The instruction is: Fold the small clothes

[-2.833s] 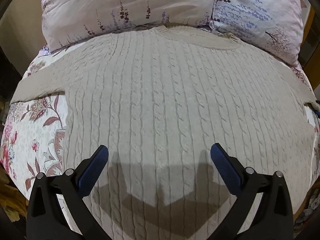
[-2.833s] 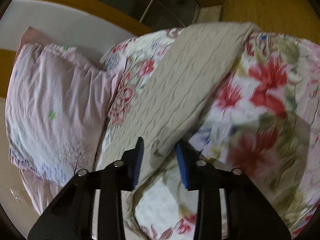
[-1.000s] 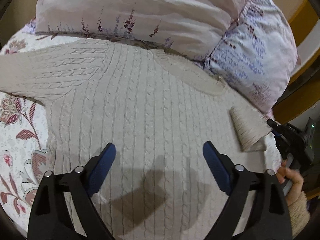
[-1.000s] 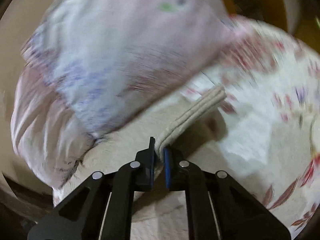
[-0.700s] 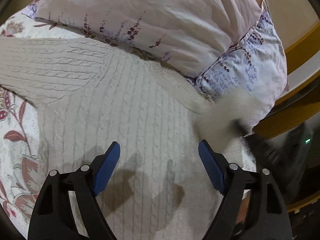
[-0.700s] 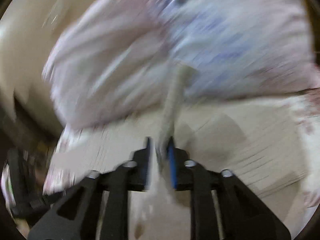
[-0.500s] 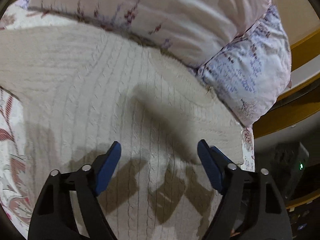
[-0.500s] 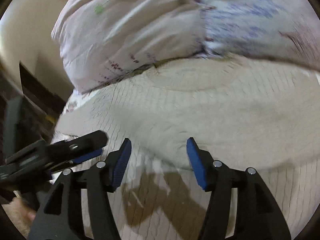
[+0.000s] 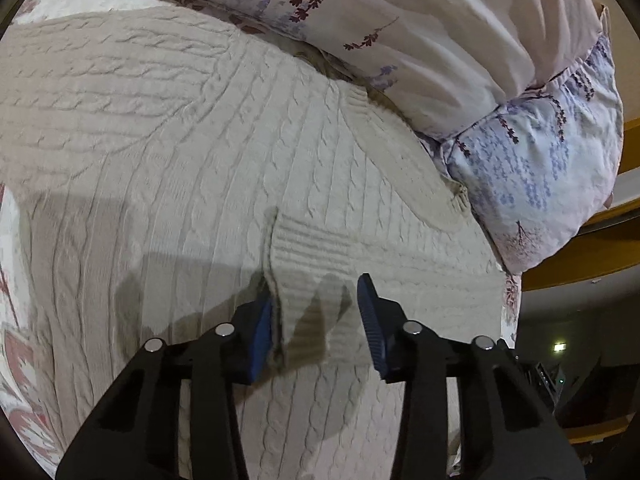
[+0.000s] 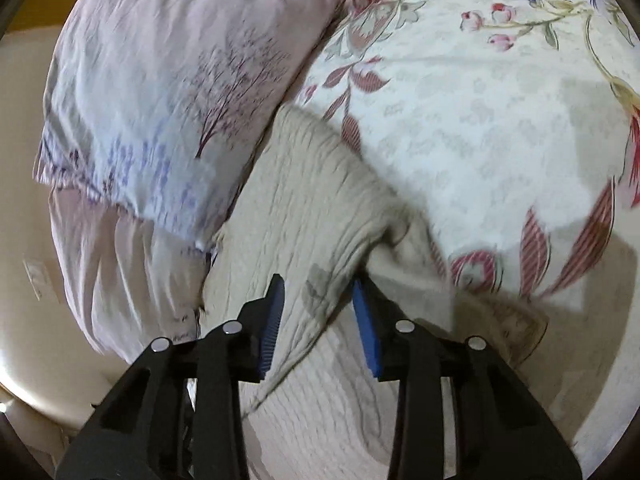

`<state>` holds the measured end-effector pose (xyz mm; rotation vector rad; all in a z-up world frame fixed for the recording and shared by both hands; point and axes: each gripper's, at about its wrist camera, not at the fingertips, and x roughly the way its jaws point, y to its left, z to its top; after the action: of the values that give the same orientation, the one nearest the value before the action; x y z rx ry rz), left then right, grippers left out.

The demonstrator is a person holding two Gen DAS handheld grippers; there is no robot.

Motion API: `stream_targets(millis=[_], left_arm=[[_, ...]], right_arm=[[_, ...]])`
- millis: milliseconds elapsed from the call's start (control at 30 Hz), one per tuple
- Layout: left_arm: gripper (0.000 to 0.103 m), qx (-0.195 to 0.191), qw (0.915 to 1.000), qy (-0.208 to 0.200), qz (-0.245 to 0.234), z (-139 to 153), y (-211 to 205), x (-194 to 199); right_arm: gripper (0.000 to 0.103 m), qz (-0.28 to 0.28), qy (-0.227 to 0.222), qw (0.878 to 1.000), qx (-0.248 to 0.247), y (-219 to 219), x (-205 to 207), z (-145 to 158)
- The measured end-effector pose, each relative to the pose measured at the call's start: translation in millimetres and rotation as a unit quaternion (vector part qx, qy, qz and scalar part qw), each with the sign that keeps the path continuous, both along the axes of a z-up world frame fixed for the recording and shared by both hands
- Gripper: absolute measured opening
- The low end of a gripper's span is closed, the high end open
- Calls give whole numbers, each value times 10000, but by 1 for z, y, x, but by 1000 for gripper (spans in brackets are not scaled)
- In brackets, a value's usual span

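A beige cable-knit sweater [image 9: 168, 168] lies flat on the bed, its neckline toward the pillows. Its right sleeve is folded across the body, and the ribbed cuff [image 9: 308, 264] lies between the fingers of my left gripper [image 9: 316, 312]. The left gripper's jaws stand partly apart around the cuff, the left pad touching its edge. In the right wrist view my right gripper [image 10: 320, 304] is open over the folded shoulder of the sweater [image 10: 312, 208], with a raised fold of knit between its fingers.
Two pale floral pillows [image 9: 460, 40] lie against the sweater's neckline; they also show in the right wrist view [image 10: 168, 80]. The floral bedsheet [image 10: 480, 112] spreads to the right. A wooden bed frame [image 9: 600, 248] runs at the right edge.
The right gripper carried the sleeve cuff across the sweater, let it go and swung back to the shoulder fold. The left gripper narrowed and came down around the dropped cuff.
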<state>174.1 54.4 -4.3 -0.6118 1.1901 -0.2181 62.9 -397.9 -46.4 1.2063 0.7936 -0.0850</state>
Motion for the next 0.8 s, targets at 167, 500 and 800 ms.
stream_targets(millis=[167,500,800], left_arm=[[14,213,9996,17,-161,1,-6,19],[5,626,9894,-1186,-552,62,-6,54],[7,1409,9856,-544,-760,13,-7,56]], right_arm=[[25,-130,-29,9999,-65,0,3,0],[9,-41,-466,9978,-479,15,11,21],[15,140,253,9909,-1318,37,19,7]])
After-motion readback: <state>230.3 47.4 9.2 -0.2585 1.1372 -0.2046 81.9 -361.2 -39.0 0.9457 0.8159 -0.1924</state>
